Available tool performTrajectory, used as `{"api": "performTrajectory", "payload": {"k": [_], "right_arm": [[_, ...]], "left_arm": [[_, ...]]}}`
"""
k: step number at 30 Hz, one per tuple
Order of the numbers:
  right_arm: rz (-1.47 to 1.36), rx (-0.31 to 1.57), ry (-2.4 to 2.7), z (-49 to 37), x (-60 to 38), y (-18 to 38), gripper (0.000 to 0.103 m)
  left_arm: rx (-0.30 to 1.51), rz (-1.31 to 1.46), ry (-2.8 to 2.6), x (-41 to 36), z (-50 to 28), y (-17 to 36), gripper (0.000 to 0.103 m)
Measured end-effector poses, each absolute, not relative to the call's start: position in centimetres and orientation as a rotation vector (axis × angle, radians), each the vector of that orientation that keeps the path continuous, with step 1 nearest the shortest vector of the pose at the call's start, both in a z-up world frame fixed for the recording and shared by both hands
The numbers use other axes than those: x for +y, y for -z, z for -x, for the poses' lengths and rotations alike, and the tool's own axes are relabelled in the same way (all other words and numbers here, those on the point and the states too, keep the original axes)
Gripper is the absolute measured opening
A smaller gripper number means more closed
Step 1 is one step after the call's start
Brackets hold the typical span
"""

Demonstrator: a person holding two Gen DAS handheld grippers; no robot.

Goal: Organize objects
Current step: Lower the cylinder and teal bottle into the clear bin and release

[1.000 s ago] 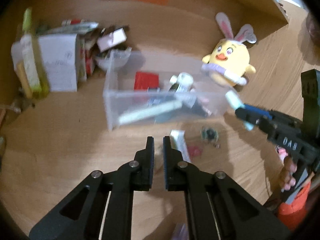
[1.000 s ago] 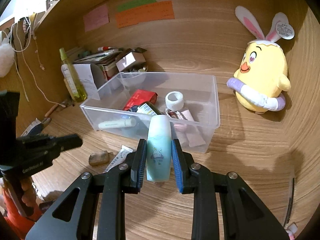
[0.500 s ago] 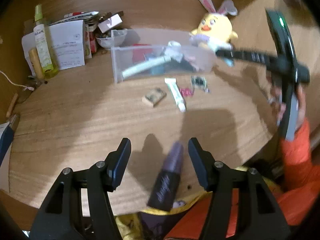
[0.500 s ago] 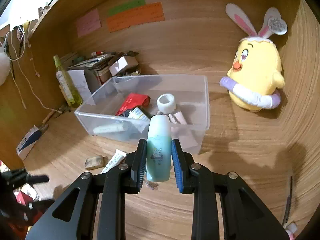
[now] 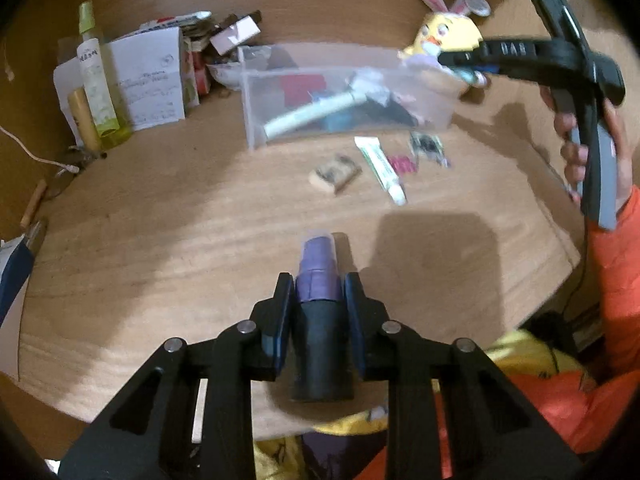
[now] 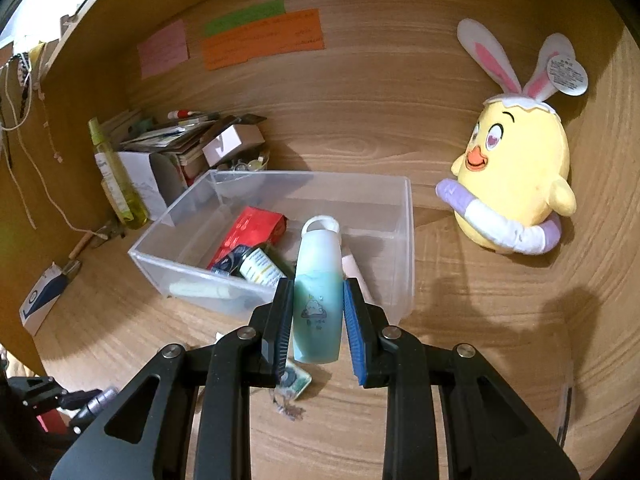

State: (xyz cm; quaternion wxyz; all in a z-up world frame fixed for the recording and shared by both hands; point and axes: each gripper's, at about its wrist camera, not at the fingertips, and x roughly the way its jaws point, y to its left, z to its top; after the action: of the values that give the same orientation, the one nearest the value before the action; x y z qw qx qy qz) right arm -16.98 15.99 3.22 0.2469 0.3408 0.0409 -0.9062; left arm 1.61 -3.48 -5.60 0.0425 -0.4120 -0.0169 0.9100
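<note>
Two grippers each held a bottle. Left gripper (image 5: pixel 318 298) clamped a purple-and-black bottle (image 5: pixel 319 280) above the wooden desk (image 5: pixel 160 240), well short of the clear bin (image 5: pixel 256 96). Right gripper (image 6: pixel 316 312) pinched a teal bottle (image 6: pixel 318 300) over the bin's (image 6: pixel 404 240) near wall.

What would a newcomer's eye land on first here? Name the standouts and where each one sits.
First the yellow chick toy with rabbit ears, standing against the wooden back wall to the right of the clear bin. Then the two held things: the right gripper has its jaws shut on a pale green bottle at the bin's near wall, and the left gripper is shut on a purple bottle above the desk's near edge.
</note>
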Motion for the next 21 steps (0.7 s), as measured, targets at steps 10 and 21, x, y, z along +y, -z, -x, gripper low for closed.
{"api": "performTrajectory", "payload": {"k": [10, 21], "right_arm": [[-0.926, 0.12, 2.491, 20.9, 14.4, -4.4, 0.023], [-1.039, 0.174, 2.46, 24.1, 12.7, -1.1, 0.023]], "left_arm": [[-0.163, 0.97, -2.881, -5.4, 4.9, -1.4, 0.025], [-0.196, 1.02, -2.852, -5.2, 15.4, -3.6, 0.025]]}}
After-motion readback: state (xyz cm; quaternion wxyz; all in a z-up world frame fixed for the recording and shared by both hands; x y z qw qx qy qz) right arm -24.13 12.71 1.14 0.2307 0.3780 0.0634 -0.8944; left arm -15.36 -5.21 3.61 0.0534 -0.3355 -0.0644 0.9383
